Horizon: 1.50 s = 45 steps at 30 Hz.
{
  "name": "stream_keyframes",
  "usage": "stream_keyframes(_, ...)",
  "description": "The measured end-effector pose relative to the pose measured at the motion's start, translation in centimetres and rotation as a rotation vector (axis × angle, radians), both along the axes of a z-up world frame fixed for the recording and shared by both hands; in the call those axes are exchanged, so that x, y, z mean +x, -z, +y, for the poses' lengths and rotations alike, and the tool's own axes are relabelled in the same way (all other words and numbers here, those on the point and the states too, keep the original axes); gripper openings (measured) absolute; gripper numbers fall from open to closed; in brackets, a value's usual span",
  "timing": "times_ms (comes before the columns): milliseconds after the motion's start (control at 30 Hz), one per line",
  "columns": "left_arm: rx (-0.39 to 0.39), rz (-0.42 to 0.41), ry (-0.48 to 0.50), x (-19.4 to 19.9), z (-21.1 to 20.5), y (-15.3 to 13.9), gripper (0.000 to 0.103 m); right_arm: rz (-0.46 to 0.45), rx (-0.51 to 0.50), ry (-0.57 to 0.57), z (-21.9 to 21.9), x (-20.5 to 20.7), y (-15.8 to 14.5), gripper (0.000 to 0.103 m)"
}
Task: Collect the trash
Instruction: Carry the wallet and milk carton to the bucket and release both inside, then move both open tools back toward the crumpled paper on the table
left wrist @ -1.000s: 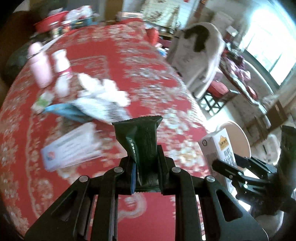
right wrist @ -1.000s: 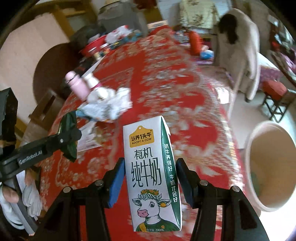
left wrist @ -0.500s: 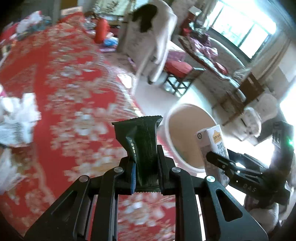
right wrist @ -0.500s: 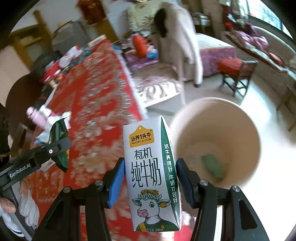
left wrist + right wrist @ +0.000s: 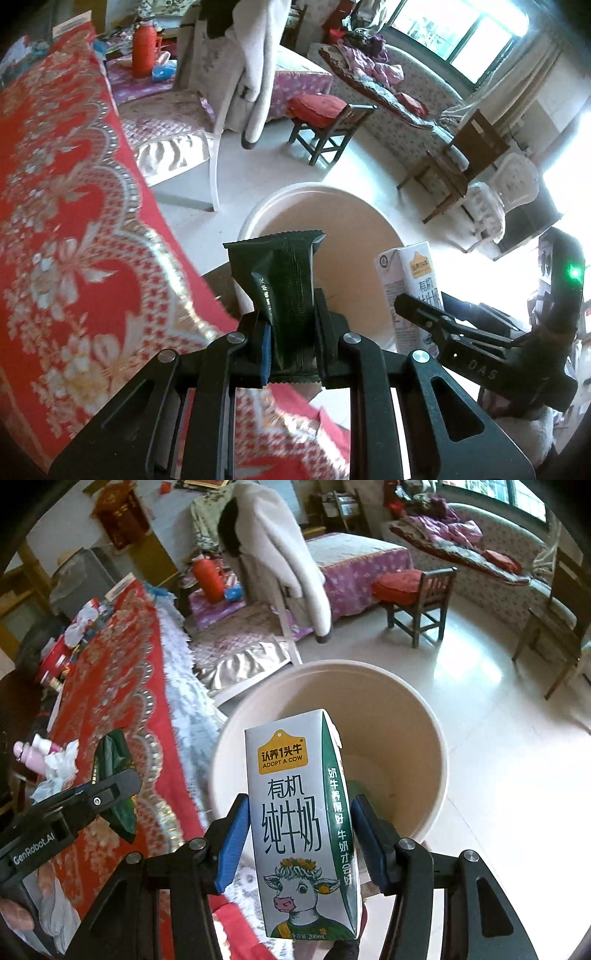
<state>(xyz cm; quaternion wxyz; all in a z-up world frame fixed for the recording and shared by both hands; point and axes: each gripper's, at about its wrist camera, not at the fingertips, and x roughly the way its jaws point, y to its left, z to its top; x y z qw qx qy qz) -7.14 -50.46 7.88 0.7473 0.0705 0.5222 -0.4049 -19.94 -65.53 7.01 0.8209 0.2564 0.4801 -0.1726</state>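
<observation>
My left gripper [image 5: 291,343] is shut on a dark green snack wrapper [image 5: 282,284], held upright at the table's edge, facing a cream round trash bin [image 5: 266,206] on the floor. My right gripper [image 5: 299,834] is shut on a white and green milk carton [image 5: 299,812], held upright over the near rim of the bin [image 5: 424,716]. A green item [image 5: 356,788] lies at the bin's bottom. The carton [image 5: 410,288] and right gripper show in the left wrist view at the right. The left gripper with the wrapper [image 5: 114,775] shows at the left of the right wrist view.
The table with a red patterned cloth [image 5: 55,221] is to the left, with crumpled paper [image 5: 59,771] and pink bottles [image 5: 27,753] on it. A white chair with a coat [image 5: 280,565], a small wooden stool with a red cushion [image 5: 325,114] and a sofa [image 5: 480,550] stand beyond the bin.
Both grippers have swung right from over the table toward the bin, each still holding its item. The bin now sits directly ahead of both.
</observation>
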Motion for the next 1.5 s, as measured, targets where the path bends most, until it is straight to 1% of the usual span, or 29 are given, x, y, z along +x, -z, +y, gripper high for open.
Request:
stream_keyframes(133, -0.004, 0.011, 0.002, 0.3, -1.4, 0.8, 0.016, 0.013, 0.005, 0.005, -1.0, 0.3, 0.8, 0.054)
stream_keyframes(267, -0.017, 0.006, 0.007, 0.3, -2.3, 1.0, 0.018, 0.017, 0.005, 0.008, -1.6, 0.5, 1.1, 0.054)
stream_keyframes(367, -0.023, 0.014, 0.009, 0.5, -2.4, 1.2, 0.027, 0.022, 0.004, 0.021, -2.2, 0.6, 1.4, 0.055)
stream_keyframes(433, -0.041, 0.029, 0.007, 0.5, -2.4, 1.3, 0.042, 0.026, 0.008, 0.028, -2.7, 0.6, 1.5, 0.056)
stream_keyframes(500, -0.06, 0.046, 0.003, 0.5, -2.6, 1.4, 0.046, 0.028, 0.009, 0.034, -2.9, 0.6, 1.6, 0.057)
stream_keyframes(667, -0.073, 0.069, 0.004, 0.7, -2.4, 1.4, 0.048, 0.034, 0.002, 0.034, -2.8, 0.2, 1.5, 0.058)
stream_keyframes(733, -0.083, 0.081, 0.005, 0.7, -2.1, 1.4, 0.052, 0.034, 0.01, 0.038, -2.7, 0.0, 1.6, 0.058)
stream_keyframes(967, -0.093, 0.078, -0.014, 1.0, -0.7, 0.7, 0.052, 0.032, 0.008, 0.033, -2.0, -0.1, 1.3, 0.058)
stream_keyframes(1100, -0.089, 0.054, -0.039, 0.9, 0.2, -0.1, 0.052, 0.019, 0.005, 0.026, -1.3, 0.1, 0.7, 0.058)
stream_keyframes(1267, -0.064, 0.002, -0.094, 1.2, 2.2, -0.9, 0.052, 0.002, -0.017, -0.012, 0.5, 0.9, -0.2, 0.059)
stream_keyframes(1500, -0.008, -0.09, -0.178, 1.5, 6.8, -1.9, 0.052, -0.021, -0.019, -0.078, 3.8, 2.7, -1.1, 0.059)
